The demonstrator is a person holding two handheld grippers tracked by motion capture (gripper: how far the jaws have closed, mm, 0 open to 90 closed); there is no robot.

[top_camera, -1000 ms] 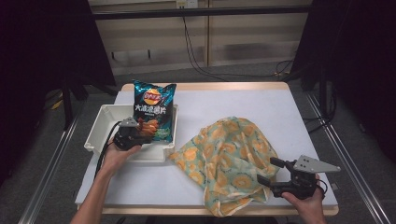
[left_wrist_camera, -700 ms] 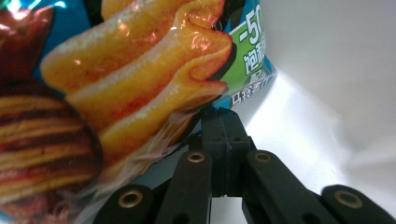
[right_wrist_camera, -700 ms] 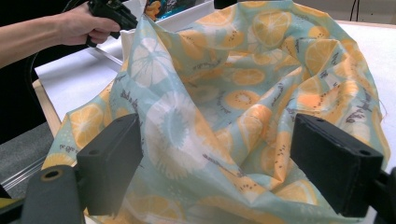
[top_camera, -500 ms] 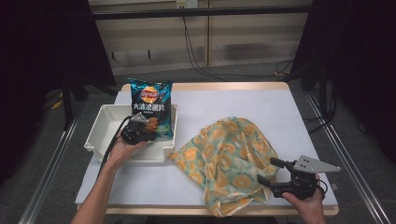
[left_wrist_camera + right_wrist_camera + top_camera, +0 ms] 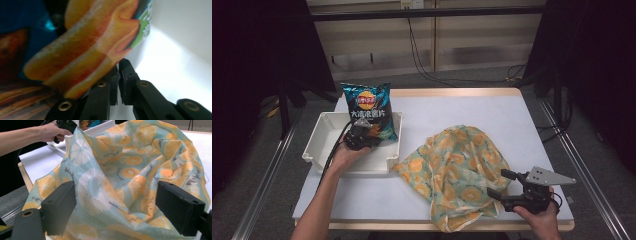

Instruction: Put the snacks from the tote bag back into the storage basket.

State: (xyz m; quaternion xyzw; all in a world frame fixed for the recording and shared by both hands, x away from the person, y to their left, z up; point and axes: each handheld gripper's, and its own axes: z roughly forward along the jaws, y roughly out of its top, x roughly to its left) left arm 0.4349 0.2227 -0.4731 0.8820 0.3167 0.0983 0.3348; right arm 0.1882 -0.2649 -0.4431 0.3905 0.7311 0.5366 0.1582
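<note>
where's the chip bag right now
In the high view the chip bag stands upright at the table's left, its lower part in the white bin, with the left gripper at its bottom edge.

The chip bag [image 5: 368, 111] standing in the white bin [image 5: 319, 145] at the left of the table carries a round red-and-yellow brand logo near its top, too small to read letter by letter. Below it runs a line of white Chinese characters; I cannot make them out with certainty. The orange-patterned cloth [image 5: 457, 170] bears small dark script, illegible from here.
</note>
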